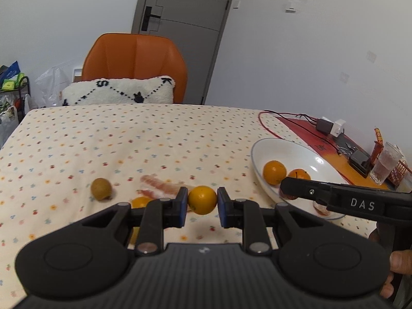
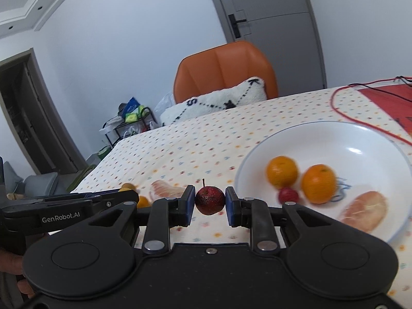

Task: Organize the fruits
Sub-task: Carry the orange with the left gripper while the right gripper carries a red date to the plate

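Note:
My left gripper [image 1: 202, 203] is shut on an orange [image 1: 202, 199] and holds it just above the dotted tablecloth. My right gripper [image 2: 209, 202] is shut on a small dark red apple [image 2: 209, 200] left of the white plate [image 2: 360, 134]. The plate [image 1: 291, 149] holds two oranges [image 2: 282, 171] [image 2: 318, 183], a small red fruit [image 2: 288, 195] and a pomelo segment [image 2: 363, 209]. On the cloth lie a kiwi [image 1: 101, 188], a pomelo segment [image 1: 159, 186] and another orange [image 1: 140, 202], partly hidden behind my left fingers.
An orange chair [image 1: 134, 59] with a white cushion [image 1: 118, 91] stands at the table's far edge. A red mat [image 1: 324, 144] with cables, small devices and a glass [image 1: 386, 162] lies at the right. A cluttered rack [image 1: 13, 87] stands left of the table.

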### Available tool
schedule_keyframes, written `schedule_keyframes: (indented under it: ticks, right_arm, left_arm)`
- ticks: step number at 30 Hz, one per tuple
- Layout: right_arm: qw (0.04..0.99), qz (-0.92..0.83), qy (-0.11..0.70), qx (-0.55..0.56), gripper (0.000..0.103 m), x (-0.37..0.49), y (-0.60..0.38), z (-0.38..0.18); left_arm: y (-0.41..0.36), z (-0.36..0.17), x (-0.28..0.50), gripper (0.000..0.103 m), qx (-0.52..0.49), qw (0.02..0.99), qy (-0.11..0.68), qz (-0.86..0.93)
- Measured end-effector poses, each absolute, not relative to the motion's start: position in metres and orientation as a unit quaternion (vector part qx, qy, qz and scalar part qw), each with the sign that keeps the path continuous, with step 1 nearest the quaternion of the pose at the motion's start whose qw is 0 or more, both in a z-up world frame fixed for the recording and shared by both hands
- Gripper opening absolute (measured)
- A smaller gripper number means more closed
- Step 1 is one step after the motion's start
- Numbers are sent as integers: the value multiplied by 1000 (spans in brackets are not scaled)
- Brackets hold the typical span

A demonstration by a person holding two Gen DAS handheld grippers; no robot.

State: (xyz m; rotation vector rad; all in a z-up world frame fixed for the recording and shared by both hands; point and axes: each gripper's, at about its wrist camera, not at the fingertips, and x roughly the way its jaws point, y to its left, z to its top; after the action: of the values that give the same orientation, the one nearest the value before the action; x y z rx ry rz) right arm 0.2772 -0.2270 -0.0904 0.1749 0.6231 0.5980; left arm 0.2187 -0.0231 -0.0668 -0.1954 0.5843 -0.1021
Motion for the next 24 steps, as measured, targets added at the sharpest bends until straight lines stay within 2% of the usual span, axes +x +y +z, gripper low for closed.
schedule_keyframes:
  ticks: [24]
  right_arm:
    - [925, 220, 287, 119, 24, 286, -316, -91]
  left_arm:
    - [-118, -63, 258, 23, -56, 946, 293, -130]
